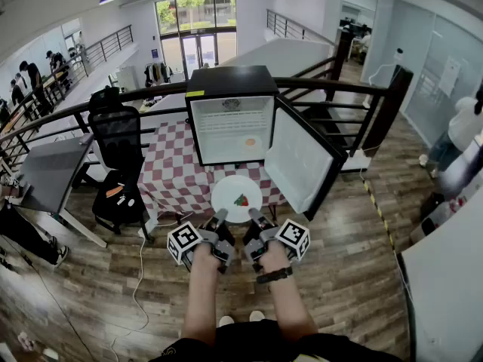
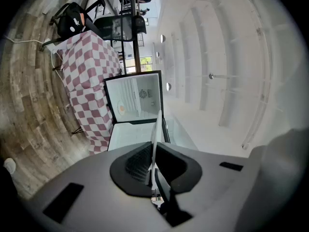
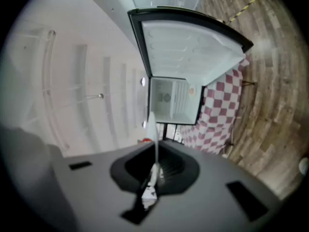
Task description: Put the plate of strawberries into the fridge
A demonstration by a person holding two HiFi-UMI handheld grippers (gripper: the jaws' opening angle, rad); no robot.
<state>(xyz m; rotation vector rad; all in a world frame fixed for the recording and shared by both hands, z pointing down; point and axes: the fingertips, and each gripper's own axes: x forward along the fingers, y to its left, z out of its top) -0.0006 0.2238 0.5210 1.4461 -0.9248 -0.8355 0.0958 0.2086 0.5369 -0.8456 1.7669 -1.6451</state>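
A white plate point(image 1: 236, 197) with a red strawberry point(image 1: 241, 200) on it hangs level in front of the small black fridge point(image 1: 230, 115), over the near edge of the checkered table point(image 1: 170, 176). The left gripper point(image 1: 219, 219) is shut on the plate's near left rim, the right gripper point(image 1: 254, 217) on its near right rim. In the left gripper view the plate point(image 2: 155, 134) shows edge-on as a thin white line between the closed jaws of that gripper point(image 2: 153, 151). The right gripper point(image 3: 155, 153) pinches the same rim point(image 3: 153, 129). The fridge door point(image 1: 302, 164) stands open to the right.
An orange item point(image 1: 250, 142) lies on the fridge's inner shelf. A black chair point(image 1: 117, 138) and a grey desk point(image 1: 45, 172) stand to the left, and a black railing point(image 1: 324, 85) runs behind. A white cable point(image 1: 139, 266) trails over the wooden floor.
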